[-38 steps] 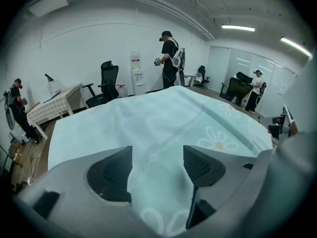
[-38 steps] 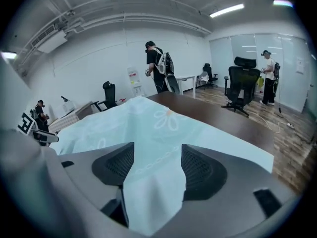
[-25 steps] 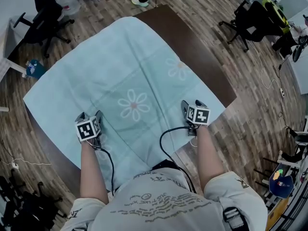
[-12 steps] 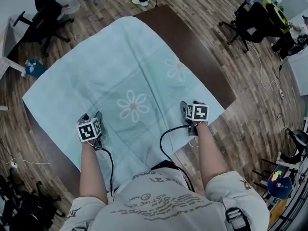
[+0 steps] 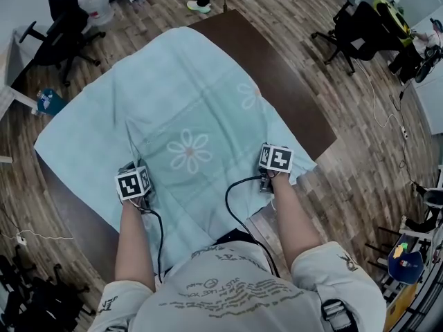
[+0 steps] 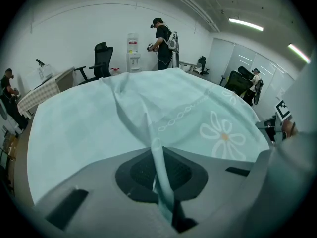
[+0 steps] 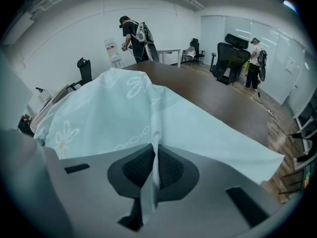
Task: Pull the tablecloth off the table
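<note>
While the tablecloth drapes the table ahead, the left gripper and right gripper each clench a pinched fold of its near edge.

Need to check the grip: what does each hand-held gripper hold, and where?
Both hold the tablecloth: the left hand-held gripper pinches a fold near its near edge, the right hand-held gripper a fold by the near right corner.

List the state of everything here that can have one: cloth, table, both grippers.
tablecloth: spread over the table, pinched up into ridges at the near edge
table: mostly covered, right side strip bare
left gripper: shut on a fold of the tablecloth
right gripper: shut on a fold of the tablecloth
</note>
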Action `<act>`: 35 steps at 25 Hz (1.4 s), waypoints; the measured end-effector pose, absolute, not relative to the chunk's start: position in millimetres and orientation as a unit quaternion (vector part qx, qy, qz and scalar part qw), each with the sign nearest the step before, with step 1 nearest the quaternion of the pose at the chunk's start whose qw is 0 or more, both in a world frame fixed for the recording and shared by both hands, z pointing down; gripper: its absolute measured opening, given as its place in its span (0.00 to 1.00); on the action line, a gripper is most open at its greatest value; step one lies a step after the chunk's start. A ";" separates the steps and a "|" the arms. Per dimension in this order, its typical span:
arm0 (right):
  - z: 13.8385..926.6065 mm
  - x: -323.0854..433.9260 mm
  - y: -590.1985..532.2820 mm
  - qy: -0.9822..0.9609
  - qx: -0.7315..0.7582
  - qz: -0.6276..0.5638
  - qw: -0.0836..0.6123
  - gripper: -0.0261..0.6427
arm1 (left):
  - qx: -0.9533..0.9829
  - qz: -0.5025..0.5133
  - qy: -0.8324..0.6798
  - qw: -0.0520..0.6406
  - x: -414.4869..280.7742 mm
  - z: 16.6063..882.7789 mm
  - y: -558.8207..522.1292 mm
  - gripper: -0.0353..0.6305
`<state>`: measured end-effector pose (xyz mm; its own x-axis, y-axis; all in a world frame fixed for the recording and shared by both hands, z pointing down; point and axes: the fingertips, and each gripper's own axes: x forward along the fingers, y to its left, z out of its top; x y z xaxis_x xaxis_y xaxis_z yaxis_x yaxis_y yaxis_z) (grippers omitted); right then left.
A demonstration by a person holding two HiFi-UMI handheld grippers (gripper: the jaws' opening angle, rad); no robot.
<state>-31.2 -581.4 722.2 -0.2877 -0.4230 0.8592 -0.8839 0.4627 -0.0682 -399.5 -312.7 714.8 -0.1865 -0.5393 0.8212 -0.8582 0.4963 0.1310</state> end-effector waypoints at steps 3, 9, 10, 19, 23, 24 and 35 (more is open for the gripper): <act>705.5 -33.6 -579.7 -0.758 0.453 0.267 0.384 0.06 | 0.473 0.165 -0.760 0.415 -397.1 695.1 -315.9 0.08; 654.0 -56.0 -555.2 -0.804 0.430 0.258 0.320 0.06 | 0.502 0.128 -0.768 0.376 -384.3 645.8 -324.9 0.07; 644.1 -60.9 -549.2 -0.813 0.422 0.253 0.311 0.06 | 0.509 0.127 -0.767 0.368 -379.6 638.0 -327.1 0.07; 532.0 -138.5 -485.6 -0.902 0.323 0.186 0.215 0.06 | 0.555 0.117 -0.771 0.288 -349.1 557.9 -326.7 0.07; 469.1 -171.9 -456.8 -0.935 0.277 0.153 0.158 0.06 | 0.576 0.119 -0.772 0.243 -333.4 511.5 -321.1 0.07; 453.3 -178.9 -450.1 -0.942 0.267 0.143 0.144 0.06 | 0.581 0.118 -0.772 0.228 -328.9 498.4 -320.1 0.07; 336.2 -217.3 -381.8 -0.977 0.206 0.046 0.020 0.06 | 0.585 0.083 -0.802 0.087 -321.2 377.8 -279.5 0.07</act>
